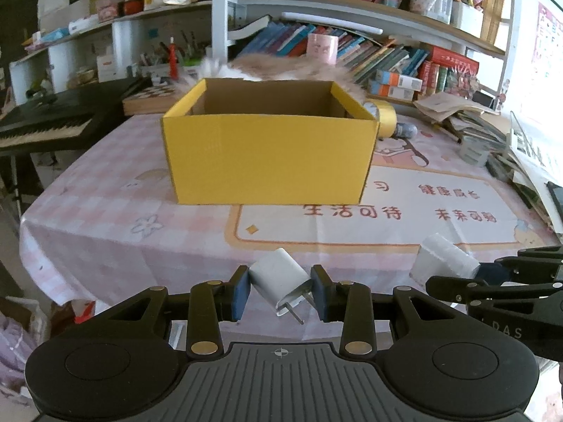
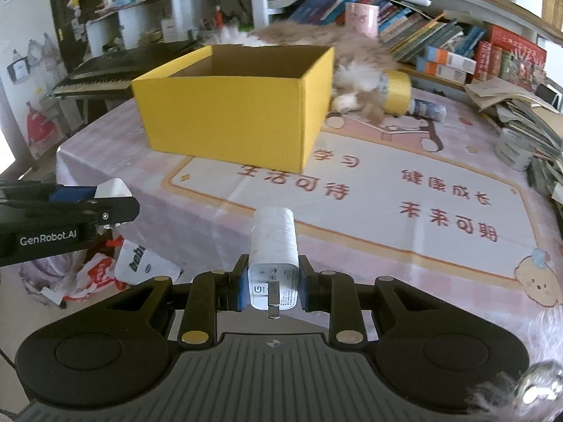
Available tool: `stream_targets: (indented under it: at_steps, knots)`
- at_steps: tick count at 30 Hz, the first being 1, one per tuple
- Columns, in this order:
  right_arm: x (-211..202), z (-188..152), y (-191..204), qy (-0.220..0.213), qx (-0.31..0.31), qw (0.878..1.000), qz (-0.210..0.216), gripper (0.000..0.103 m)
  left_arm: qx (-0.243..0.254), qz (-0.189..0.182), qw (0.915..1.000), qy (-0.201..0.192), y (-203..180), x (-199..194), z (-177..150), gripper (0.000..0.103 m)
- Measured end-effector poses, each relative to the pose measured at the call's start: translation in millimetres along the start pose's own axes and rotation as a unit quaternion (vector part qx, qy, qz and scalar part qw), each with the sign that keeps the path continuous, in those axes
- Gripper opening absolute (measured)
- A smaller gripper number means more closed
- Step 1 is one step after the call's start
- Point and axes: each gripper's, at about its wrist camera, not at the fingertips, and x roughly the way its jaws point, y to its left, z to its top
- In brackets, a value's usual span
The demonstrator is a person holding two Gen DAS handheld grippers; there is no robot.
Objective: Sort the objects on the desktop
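Note:
An open yellow cardboard box (image 1: pixel 267 154) (image 2: pixel 232 116) stands on the pink checked tablecloth (image 1: pixel 105 232), beyond both grippers. My left gripper (image 1: pixel 280 290) is shut on a small white plug charger (image 1: pixel 279 277), held tilted with its prongs toward the camera. My right gripper (image 2: pixel 272 286) is shut on a taller white charger (image 2: pixel 272 246), prongs also toward the camera. Each gripper shows in the other's view: the right gripper (image 1: pixel 485 274) with its charger (image 1: pixel 440 260) at the right, the left gripper (image 2: pixel 105 200) at the left. Both hang above the table's near edge.
A fluffy tan cat (image 2: pixel 352 56) lies behind the box beside a yellow tape roll (image 2: pixel 396 91). Stacked papers and books (image 1: pixel 492 133) crowd the right side. A black keyboard (image 1: pixel 45 123) stands left of the table. Bags (image 2: pixel 105 270) lie on the floor below.

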Motion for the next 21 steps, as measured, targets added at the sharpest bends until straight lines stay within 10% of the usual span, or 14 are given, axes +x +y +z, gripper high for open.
stream_targets:
  at_steps: [21]
  knots:
    - [5.5, 5.0, 38.8, 0.016, -0.019, 0.999, 0.044, 0.024, -0.008, 0.016, 0.9998, -0.002, 30.1, -14.7, -4.6, 0.036]
